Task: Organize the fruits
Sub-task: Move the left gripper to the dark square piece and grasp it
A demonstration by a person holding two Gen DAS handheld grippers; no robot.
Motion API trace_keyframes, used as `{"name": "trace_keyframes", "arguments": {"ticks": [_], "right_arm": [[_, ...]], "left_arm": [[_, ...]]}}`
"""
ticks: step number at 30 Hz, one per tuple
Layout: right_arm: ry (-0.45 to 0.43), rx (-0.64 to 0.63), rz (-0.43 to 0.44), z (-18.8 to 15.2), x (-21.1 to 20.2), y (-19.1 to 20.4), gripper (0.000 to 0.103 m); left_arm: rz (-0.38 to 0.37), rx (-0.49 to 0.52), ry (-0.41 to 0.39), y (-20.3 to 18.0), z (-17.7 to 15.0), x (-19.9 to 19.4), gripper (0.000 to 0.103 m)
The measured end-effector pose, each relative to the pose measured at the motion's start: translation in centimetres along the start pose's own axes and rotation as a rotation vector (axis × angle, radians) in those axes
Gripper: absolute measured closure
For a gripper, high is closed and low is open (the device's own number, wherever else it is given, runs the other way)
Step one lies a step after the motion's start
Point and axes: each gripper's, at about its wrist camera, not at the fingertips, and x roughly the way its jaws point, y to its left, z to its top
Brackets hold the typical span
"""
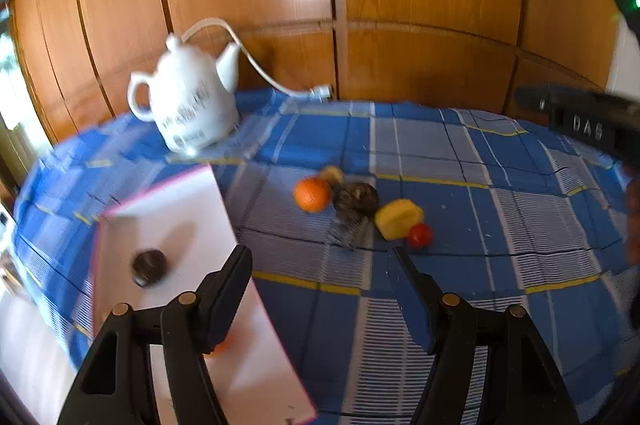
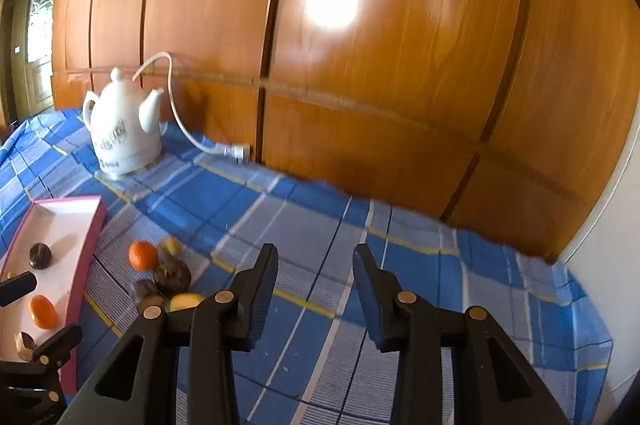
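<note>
On the blue checked cloth lies a cluster of fruits: an orange (image 1: 312, 193) (image 2: 143, 255), a dark brown fruit (image 1: 356, 199) (image 2: 173, 276), a yellow fruit (image 1: 400, 218) (image 2: 186, 301), a small red one (image 1: 420, 235) and a small yellowish one (image 1: 332, 173) (image 2: 172, 245). A white tray with a pink rim (image 1: 120, 209) (image 2: 68, 200) holds a dark fruit (image 1: 149, 267) (image 2: 40, 256) and an orange one (image 2: 43, 311). My left gripper (image 1: 320, 265) (image 2: 56, 305) is open and empty, between tray and cluster. My right gripper (image 2: 316, 261) is open and empty, right of the cluster.
A white kettle (image 1: 188, 101) (image 2: 122, 129) stands at the back left, its cable and plug (image 1: 320, 91) (image 2: 236, 149) lying along the wooden wall. The cloth's edge drops off at the right (image 2: 600, 345). The right gripper's black body (image 1: 580, 121) shows at the left view's right side.
</note>
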Motion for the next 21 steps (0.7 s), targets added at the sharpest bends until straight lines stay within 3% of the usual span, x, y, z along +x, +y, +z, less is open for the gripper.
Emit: {"name": "trace_keyframes", "arguments": {"ticks": [4, 10, 15, 21], "right_arm": [[0.149, 0.076, 0.075, -1.3, 3.5, -1.6, 0.064], [0.277, 0.187, 0.163, -2.7, 5.7, -3.2, 0.064], [0.316, 0.223, 0.191, -3.2, 6.1, -3.5, 0.064], [0.326, 0.212, 0.204, -3.1, 6.5, -3.2, 0.064]], "left_arm": [[-0.004, -0.024, 0.045, 0.3, -0.2, 1.5, 0.033], [-0.072, -0.047, 0.111, -0.3, 0.4, 4.2, 0.039], [-0.115, -0.044, 0.138, -1.4, 1.2, 6.1, 0.048], [-0.101, -0.098, 0.183, -0.4, 2.8, 8.9, 0.048]]}}
